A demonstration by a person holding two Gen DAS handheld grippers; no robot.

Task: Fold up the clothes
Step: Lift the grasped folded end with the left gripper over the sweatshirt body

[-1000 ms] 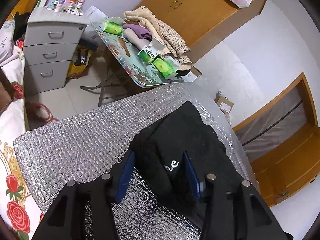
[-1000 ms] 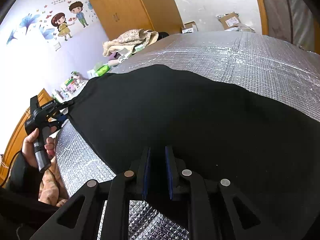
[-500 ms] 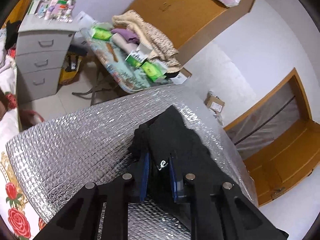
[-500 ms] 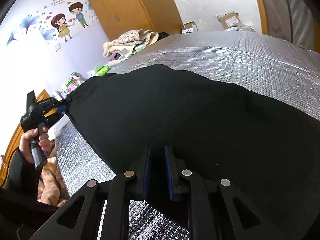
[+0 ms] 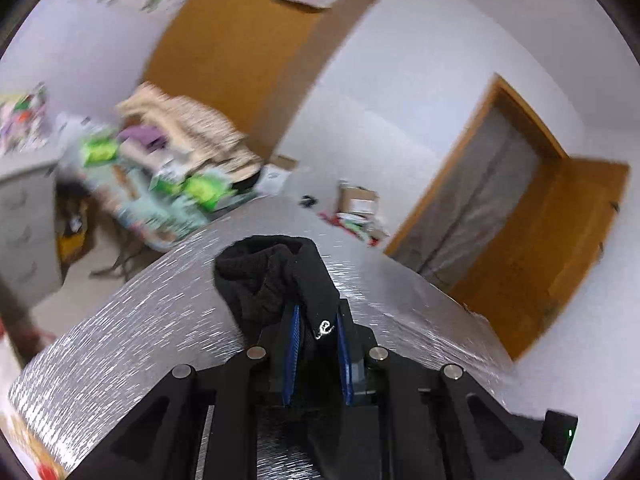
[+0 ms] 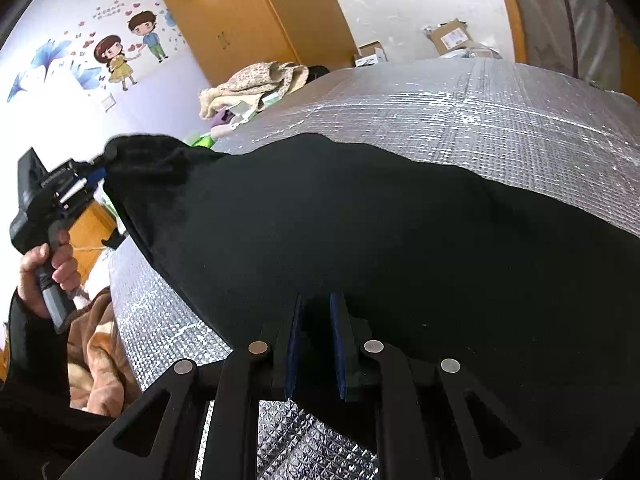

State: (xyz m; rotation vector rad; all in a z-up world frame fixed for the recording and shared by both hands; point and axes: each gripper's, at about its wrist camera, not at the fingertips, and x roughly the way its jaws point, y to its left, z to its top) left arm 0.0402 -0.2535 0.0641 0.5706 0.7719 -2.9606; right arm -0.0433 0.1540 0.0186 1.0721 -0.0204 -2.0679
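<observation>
Since the earlier frame the left gripper (image 5: 316,354) has gone from wide open to pinching, and it has lifted its end of the black garment (image 6: 360,232) off the silver quilted mat (image 6: 460,120), so the left wrist view is now blurred and tilted. Its jaws are closing, and a bunched fold of the black cloth, with a small white mark on it, sits between the blue pads (image 5: 295,344) and rises out beyond the tips as a ribbed lump. In the right wrist view this same gripper (image 6: 94,174) appears at the far left, carried by a hand (image 6: 48,268), and the cloth hangs from it in a slope down to the mat. The right gripper (image 6: 314,344) has kept its place (no change I can see): its two blue pads stand narrow, with the near edge of the garment pressed between them. From this near edge the garment spreads away to the far side and to the right over the mat, and it covers most of the middle of the view. A tan blanket (image 6: 96,352) lies at the near left, below the mat edge. Behind, a pile of beige clothes (image 6: 256,84) rests before the wooden wardrobe (image 6: 248,12).
</observation>
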